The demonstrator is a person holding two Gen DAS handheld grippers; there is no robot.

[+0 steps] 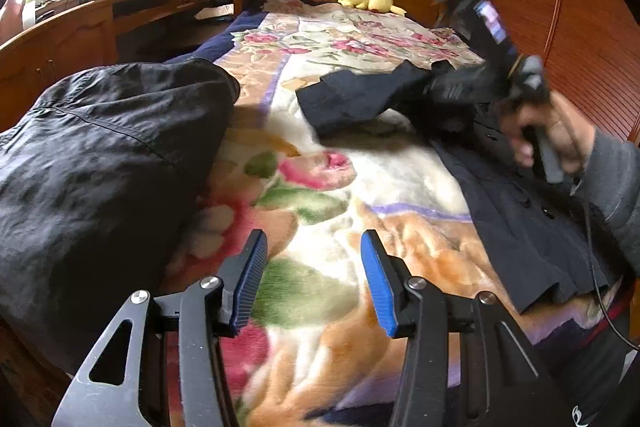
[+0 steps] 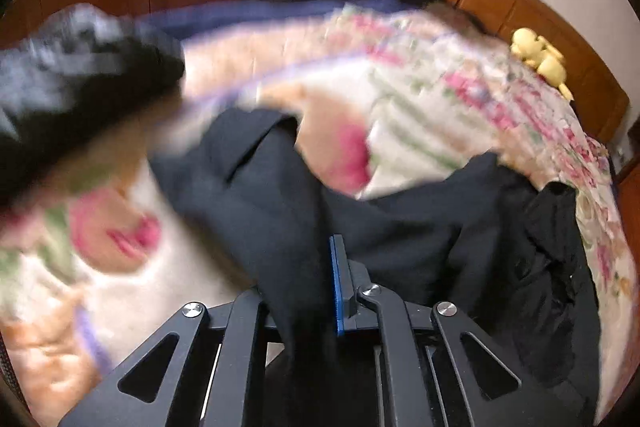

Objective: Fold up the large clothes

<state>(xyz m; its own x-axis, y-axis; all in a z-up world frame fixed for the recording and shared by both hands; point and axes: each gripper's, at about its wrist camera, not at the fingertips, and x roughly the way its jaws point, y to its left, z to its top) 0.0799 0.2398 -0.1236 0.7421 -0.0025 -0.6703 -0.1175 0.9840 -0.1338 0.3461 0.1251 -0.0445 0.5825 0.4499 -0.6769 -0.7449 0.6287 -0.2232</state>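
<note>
A dark navy button-front woven shirt (image 1: pixel 520 211) lies sprawled along the 3 o'clock side of a plush floral fleece blanket (image 1: pixel 320 195) covering the bed, one sleeve (image 1: pixel 360 95) thrown out toward 12 o'clock. The right gripper (image 2: pixel 320 291) is clamped on a fold of this shirt, dark cloth hanging between its blue pads and hiding the left one; its view is smeared with motion blur, so how much fabric is pinched cannot be judged. The left gripper (image 1: pixel 314 277) hangs above the bare blanket at 6 o'clock with its jaws wide apart and nothing between them. A second black crinkled garment (image 1: pixel 100 163) is heaped at 9 o'clock, apart from the shirt. The shirt looks thin, light and limp: it will likely sag and trail from any single hold, and may drag on the fleece pile rather than slide. A seam, hem or shoulder edge would probably give a firmer bite than mid-panel cloth, and the free left gripper seems best placed to take the hem near 4 o'clock, so the panel can be stretched flat.
</note>
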